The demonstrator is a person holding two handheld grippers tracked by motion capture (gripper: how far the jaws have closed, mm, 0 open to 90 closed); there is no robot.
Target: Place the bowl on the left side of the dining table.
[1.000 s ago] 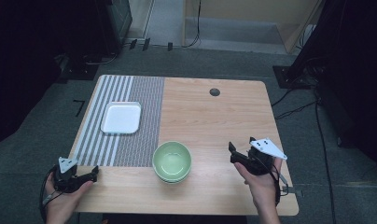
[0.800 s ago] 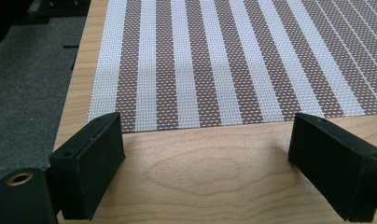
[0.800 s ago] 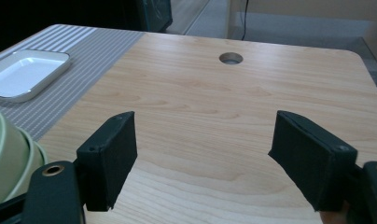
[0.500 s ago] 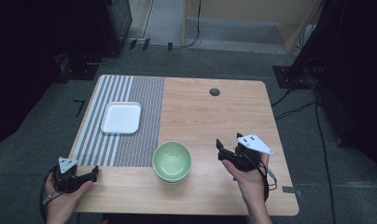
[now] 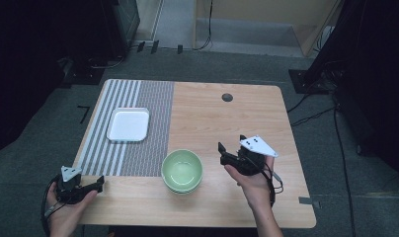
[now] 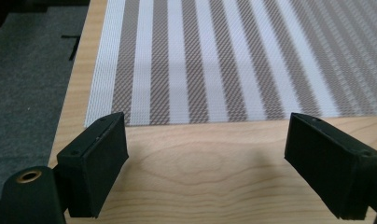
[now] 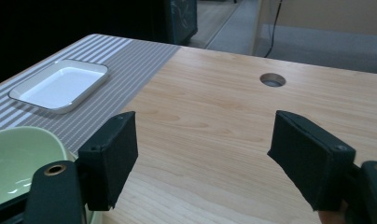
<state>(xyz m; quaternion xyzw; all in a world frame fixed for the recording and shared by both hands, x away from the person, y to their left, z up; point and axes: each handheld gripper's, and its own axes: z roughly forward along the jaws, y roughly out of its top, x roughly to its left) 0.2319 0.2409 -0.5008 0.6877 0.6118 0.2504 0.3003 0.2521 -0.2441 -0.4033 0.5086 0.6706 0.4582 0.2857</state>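
A pale green bowl [image 5: 182,170] stands near the table's front edge, seemingly stacked on a second one; its rim [image 7: 18,158] shows at the lower left of the right gripper view. My right gripper [image 5: 231,146] hovers just right of the bowl, open with nothing between its jaws [image 7: 203,140]. A white square plate [image 5: 128,124] rests on the striped placemat [image 5: 138,103] and appears again as the plate [image 7: 60,85] in the right gripper view. My left gripper [image 5: 99,184] sits at the front left corner, open and empty [image 6: 205,140], facing the placemat [image 6: 214,56].
A round cable hole [image 5: 227,97] pierces the wooden table [image 5: 237,118] at the back; the hole [image 7: 272,80] lies ahead of the right jaws. Dark floor, cables and equipment stands surround the table.
My right gripper has moved left and slightly forward across the table, from near the right edge to beside the green bowl. The left gripper has stayed put.
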